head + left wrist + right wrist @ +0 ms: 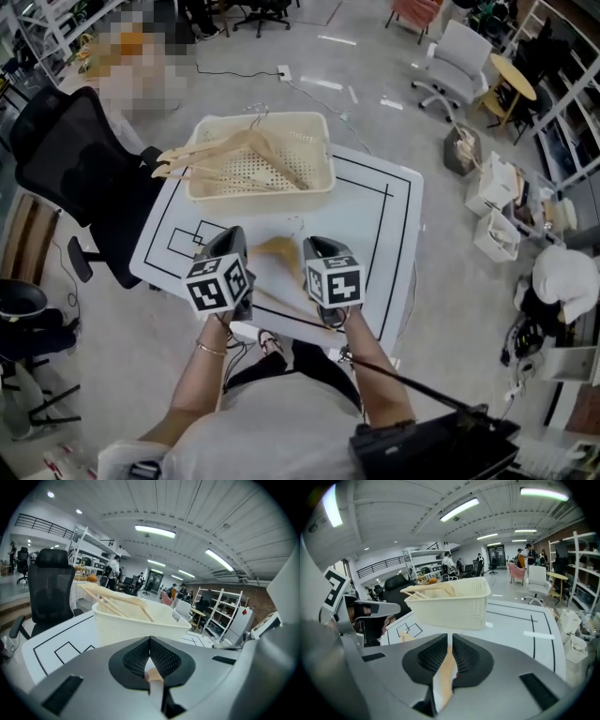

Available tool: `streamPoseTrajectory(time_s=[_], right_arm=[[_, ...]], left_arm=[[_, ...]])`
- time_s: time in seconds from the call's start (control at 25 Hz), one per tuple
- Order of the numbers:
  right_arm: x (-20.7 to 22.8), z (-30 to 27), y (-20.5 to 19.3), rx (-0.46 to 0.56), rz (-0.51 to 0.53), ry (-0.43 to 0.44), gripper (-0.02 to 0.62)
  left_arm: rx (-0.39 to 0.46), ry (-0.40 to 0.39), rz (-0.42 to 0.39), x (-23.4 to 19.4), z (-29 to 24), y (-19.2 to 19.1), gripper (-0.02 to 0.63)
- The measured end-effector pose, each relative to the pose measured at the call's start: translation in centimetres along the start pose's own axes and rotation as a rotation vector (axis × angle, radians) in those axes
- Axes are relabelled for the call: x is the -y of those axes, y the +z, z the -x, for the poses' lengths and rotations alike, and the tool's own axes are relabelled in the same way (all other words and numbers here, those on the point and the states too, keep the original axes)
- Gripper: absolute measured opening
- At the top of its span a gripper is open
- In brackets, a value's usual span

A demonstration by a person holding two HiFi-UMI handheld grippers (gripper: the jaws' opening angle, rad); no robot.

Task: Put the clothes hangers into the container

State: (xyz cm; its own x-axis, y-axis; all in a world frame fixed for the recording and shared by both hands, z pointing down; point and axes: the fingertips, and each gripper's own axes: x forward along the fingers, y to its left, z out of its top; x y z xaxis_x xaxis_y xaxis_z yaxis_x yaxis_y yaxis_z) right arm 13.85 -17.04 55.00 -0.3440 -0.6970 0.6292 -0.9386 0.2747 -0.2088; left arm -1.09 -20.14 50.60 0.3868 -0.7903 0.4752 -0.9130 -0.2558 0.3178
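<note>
A cream perforated basket stands at the far side of the white table. Several wooden hangers lie in it, their ends sticking out over its left rim. Another wooden hanger is held near the table's front edge between my two grippers. My left gripper is shut on its left arm, and a bit of wood shows between those jaws. My right gripper is shut on its right arm. From both gripper views the basket stands straight ahead.
A black office chair stands against the table's left side, and a person sits behind it. White boxes and a white chair are on the floor to the right. A black cable trails from my right hand.
</note>
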Motion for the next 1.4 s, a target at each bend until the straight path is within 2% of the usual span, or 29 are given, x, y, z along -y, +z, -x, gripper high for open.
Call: streamPoseTrajectory(time_s=[0.16, 0.24, 0.32, 0.68, 1.0, 1.24, 1.4], right_arm=[[-0.4, -2.1, -3.8, -0.096, 0.027, 0.008, 0.033], [-0.6, -3.3, -5.2, -0.129, 0.049, 0.007, 0.096], [-0.9, -4.4, -6.2, -0.152, 0.06, 0.01, 0.111], [-1.3, -9.1, -7.5, -0.219, 0.104, 0.028, 0.183], [-1.0, -11.2, -8.5, -0.285, 0.168, 0.022, 0.198], [-0.8, -11.7, -8.8, -0.308, 0.209, -0.018, 0.196], [-0.9, -11.4, -9.0, -0.306, 0.167, -0.022, 0.193]], left_arm=[[-0.061, 0.004, 0.029, -1.5, -1.4, -3.1, 0.009], [-0.082, 0.001, 0.037, -1.9, -2.0, -4.2, 0.011], [-0.099, -0.002, 0.041, -2.2, -2.4, -5.1, 0.011], [-0.141, 0.0, 0.052, -4.2, -3.4, -7.4, 0.009], [-0.155, 0.028, 0.084, -6.0, -3.9, -8.3, 0.009], [-0.141, 0.044, 0.096, -6.7, -3.7, -7.8, 0.009], [-0.139, 0.042, 0.102, -6.5, -3.2, -7.6, 0.011]])
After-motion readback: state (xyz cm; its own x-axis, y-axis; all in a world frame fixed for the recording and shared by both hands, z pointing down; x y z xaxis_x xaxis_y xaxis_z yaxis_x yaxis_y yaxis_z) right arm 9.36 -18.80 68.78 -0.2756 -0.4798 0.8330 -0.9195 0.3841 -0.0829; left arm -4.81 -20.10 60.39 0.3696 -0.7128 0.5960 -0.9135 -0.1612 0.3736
